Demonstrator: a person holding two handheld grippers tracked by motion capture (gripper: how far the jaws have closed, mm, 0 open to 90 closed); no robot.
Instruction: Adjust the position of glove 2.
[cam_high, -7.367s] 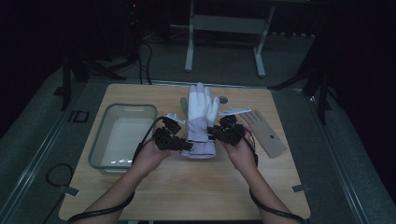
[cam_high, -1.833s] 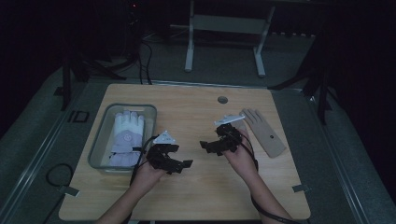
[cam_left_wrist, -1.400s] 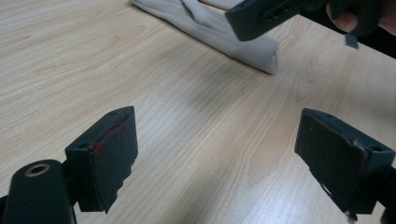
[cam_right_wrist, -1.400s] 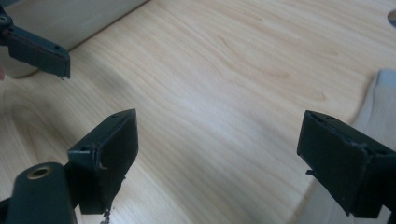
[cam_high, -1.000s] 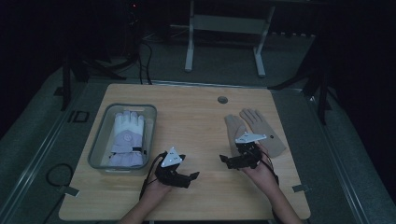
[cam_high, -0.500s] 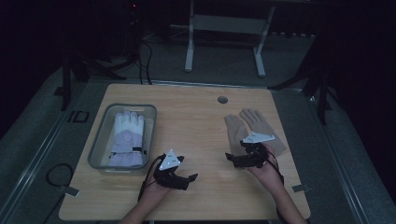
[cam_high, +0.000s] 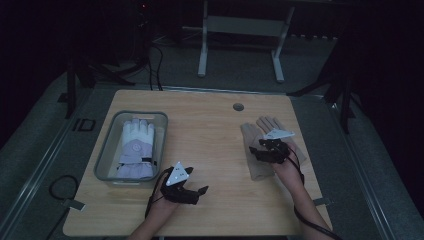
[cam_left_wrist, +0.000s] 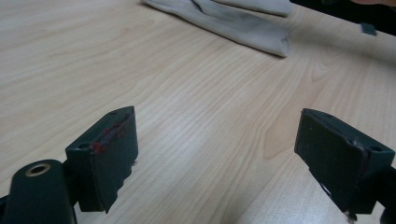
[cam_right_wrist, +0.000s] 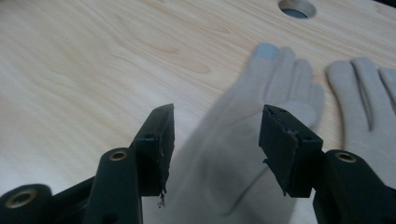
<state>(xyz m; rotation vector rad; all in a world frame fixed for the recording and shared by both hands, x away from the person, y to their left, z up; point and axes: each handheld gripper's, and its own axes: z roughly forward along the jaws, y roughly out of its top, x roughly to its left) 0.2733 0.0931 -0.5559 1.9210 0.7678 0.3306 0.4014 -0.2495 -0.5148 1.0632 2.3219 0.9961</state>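
Note:
Two beige gloves lie flat side by side at the table's right. My right gripper (cam_high: 256, 150) hovers low over the left beige glove (cam_high: 251, 134). Its jaws have just been closing and stand astride the glove's palm (cam_right_wrist: 261, 102) without pinching it, so it is open (cam_right_wrist: 215, 140). The other beige glove (cam_right_wrist: 364, 93) lies just to the right. A white and lavender padded glove (cam_high: 136, 147) rests in the grey tray (cam_high: 107, 150). My left gripper (cam_high: 202, 190) stays open over bare wood near the front edge, with nothing between its jaws (cam_left_wrist: 217, 149).
A round cable hole (cam_high: 238, 107) sits in the tabletop at the back, beyond the beige gloves. In the left gripper view a beige glove's cuff (cam_left_wrist: 243, 23) lies farther off. Dark floor surrounds the table.
The padded glove went from the table's middle into the tray. My right gripper has crept forward over the left beige glove. The left gripper has stayed put.

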